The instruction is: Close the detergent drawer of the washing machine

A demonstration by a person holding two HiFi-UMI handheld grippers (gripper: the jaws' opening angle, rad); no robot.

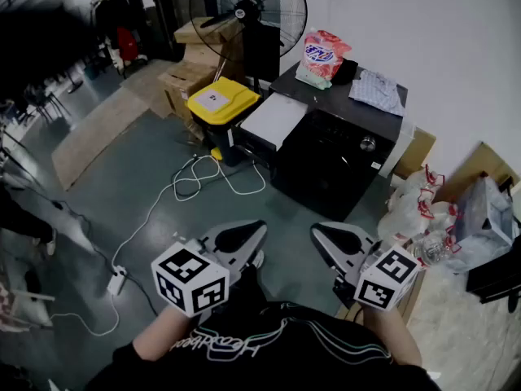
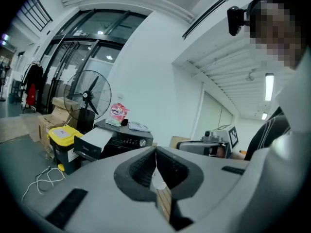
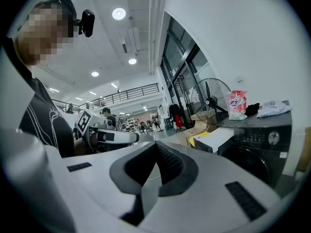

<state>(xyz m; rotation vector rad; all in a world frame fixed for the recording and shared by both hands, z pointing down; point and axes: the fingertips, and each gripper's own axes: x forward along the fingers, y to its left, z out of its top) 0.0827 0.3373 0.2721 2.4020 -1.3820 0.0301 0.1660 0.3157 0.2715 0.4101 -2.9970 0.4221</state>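
— Where, the detergent drawer (image 1: 273, 119)?
— Pulled out. A flat white rectangular tray jutting from the top corner of the glossy black washing machine (image 1: 332, 163), well apart from both grippers.
— And the left gripper (image 1: 240, 239)?
— Held low, close to the body. Clamped together on nothing, ribbed black pads (image 2: 140, 168) meeting at a thin seam. Smooth matte grey shell, checker-printed marker cube (image 1: 190, 277) at the rear.
— The right gripper (image 1: 334, 241)?
— Likewise closed and empty, level with the left gripper, near it but apart.
— On top of the machine?
— A crinkly pink-and-white detergent bag (image 1: 324, 55), and a folded pale cloth (image 1: 377, 90).
— Around it?
— Just beside the drawer, a black bin with a yellow lid (image 1: 221, 98). Behind, stacked cardboard boxes (image 1: 191, 72) and a round wire-caged fan (image 1: 248, 10). White cable (image 1: 199, 177) looped on the dull teal floor (image 1: 122, 161). Knotted plastic bags (image 1: 415, 206) at the other side.
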